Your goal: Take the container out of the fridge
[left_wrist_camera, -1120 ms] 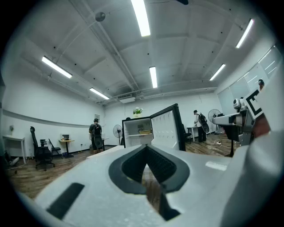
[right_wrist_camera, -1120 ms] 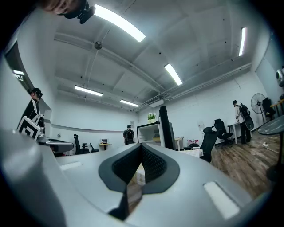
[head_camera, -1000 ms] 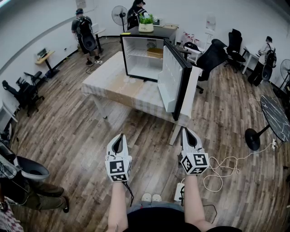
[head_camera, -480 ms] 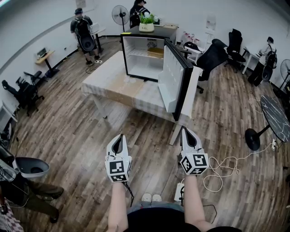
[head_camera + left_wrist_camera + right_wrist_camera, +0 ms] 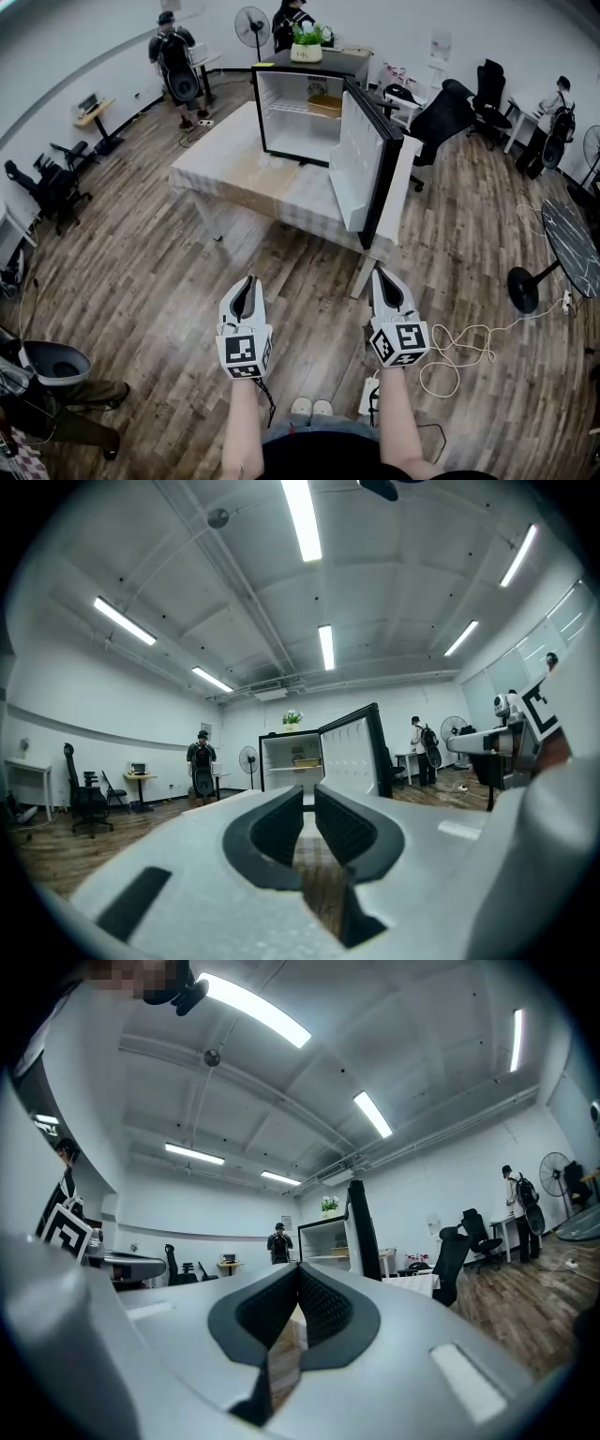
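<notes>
Left gripper (image 5: 248, 282) shows a narrow slit between its dark ribbed pads: its jaws have just been opening and nothing sits between them. Right gripper (image 5: 378, 276) is clenched, its pad tips meeting on nothing. Both hang side by side over the brown wood-plank floor (image 5: 159, 272), well short of the table.

The shallow tan rectangular container (image 5: 324, 106) lies on the wire shelf at the right of the small black fridge with a white interior (image 5: 281, 131). It is low and flat, its long side towards the opening; no lid can be made out. The fridge stands at the far end of the pale cloth-covered table (image 5: 234, 173), its white-lined door (image 5: 361, 164) swung wide to the right, and a green potted plant (image 5: 304, 42) sits on top.

Compared with a second ago, the container, door and both grippers sit much as before; only the left jaws have parted.
</notes>
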Demonstrator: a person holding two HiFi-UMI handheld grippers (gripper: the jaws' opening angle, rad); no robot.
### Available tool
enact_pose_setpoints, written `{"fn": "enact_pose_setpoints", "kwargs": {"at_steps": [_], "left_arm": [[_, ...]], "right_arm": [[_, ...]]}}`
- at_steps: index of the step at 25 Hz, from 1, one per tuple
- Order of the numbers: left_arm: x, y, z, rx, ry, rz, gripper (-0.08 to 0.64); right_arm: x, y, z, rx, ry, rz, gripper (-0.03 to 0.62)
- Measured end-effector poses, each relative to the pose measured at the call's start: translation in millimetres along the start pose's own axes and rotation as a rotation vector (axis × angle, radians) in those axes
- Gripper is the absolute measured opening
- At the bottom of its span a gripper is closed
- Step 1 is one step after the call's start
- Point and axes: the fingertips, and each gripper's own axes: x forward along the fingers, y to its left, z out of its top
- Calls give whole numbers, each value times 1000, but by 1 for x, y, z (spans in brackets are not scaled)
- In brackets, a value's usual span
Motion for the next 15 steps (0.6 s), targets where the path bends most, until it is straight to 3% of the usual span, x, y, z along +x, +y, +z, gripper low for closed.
{"fn": "enact_pose_setpoints", "kwargs": {"at_steps": [15], "left_arm": [[18,-8,1,-10,-42,10,281]], "right_arm": [[20,-18,-3,10,-14,47,9]]}}
